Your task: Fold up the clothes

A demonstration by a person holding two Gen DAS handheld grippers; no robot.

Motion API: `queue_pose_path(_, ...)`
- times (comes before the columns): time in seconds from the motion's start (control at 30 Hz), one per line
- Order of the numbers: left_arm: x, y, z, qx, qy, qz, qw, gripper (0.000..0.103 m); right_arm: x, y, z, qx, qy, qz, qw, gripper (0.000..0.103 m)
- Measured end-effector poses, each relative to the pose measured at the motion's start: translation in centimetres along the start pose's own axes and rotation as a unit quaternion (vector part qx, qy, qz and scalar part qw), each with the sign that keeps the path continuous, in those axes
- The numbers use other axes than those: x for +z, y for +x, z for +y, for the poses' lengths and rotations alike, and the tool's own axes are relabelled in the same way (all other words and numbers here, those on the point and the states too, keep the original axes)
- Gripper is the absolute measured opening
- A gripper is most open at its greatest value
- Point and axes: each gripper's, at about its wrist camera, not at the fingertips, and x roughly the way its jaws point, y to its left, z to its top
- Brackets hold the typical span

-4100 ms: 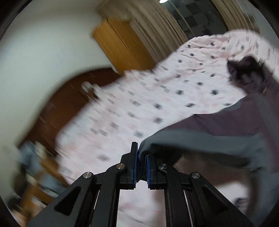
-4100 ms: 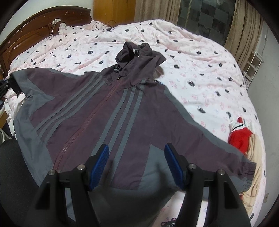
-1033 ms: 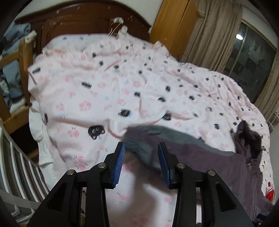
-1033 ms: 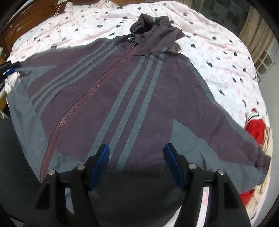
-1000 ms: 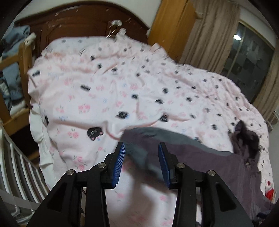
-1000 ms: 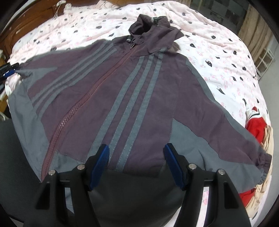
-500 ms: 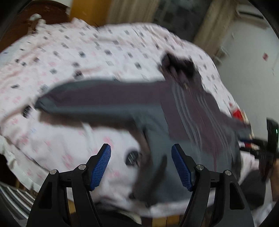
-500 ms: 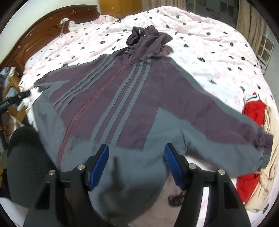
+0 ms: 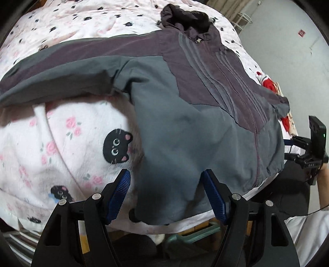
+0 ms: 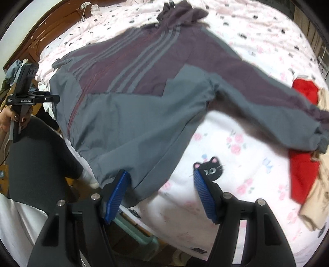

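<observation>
Jacket (image 9: 185,127) of purple and grey lies spread face up on a bed covered by a pink quilt (image 9: 61,143) printed with roses and black cat faces. In the left wrist view its hood (image 9: 185,16) sits at the top centre of the frame, one sleeve runs out to the left edge, and the grey hem hangs over the bed's near edge at lower centre. The left gripper (image 9: 165,195) points down at that hem; its jaws are opening, the blue pads standing apart on either side of the grey cloth without pressing on it. At the right edge of this frame the right gripper (image 9: 287,147) shows side-on, held by a hand.

In the right wrist view the jacket (image 10: 133,106) fills the upper left and centre, its zip running down the left part and its other sleeve reaching to the right edge, where the cuff rests on a red garment (image 10: 302,164) next to a beige one (image 10: 316,197). The right gripper (image 10: 160,195) has its jaws released and wide; the left pad is just at the hem's corner, the right pad is over bare quilt beside a cat face, and nothing is clamped. At the left edge, a hand (image 10: 8,121) holds the left gripper (image 10: 51,98) near the jacket's far hem corner.
</observation>
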Motion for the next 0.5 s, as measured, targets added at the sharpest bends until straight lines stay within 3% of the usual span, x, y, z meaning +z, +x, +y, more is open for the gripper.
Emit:
queue_pose_path(0.17,-0.2,0.7,-1.8,0.001,0.029,0.009,0.9995,0.072,0.4,0.9,0.1,0.037,0.023,0.000,0.999,0.070)
queue_pose_path(0.23,-0.1,0.9,-2.6,-0.004,0.044,0.016,0.9989,0.056,0.6,1.0,0.4,0.045,0.026,-0.001,0.999,0.070)
queue_pose_path(0.27,-0.1,1.0,-3.0,-0.007,0.052,0.019,0.9984,0.040,0.7,1.0,0.6,0.049,0.027,-0.001,0.998,0.067)
queue_pose_path(0.3,0.0,0.9,-3.1,-0.009,0.049,0.022,0.9985,0.027,0.8,1.1,0.7,0.053,0.029,-0.001,0.998,0.061)
queue_pose_path(0.33,0.0,0.9,-3.1,-0.010,0.046,0.024,0.9986,0.022,0.9,1.1,0.8,0.057,0.030,-0.002,0.998,0.054)
queue_pose_path(0.4,0.2,0.8,-3.3,-0.014,0.041,0.029,0.9987,0.010,1.2,1.2,1.0,0.053,0.033,0.007,0.998,0.023)
queue_pose_path(0.5,0.2,0.2,-3.4,-0.010,0.034,0.040,0.9986,0.007,1.5,0.7,0.7,0.061,0.048,0.008,0.997,0.011)
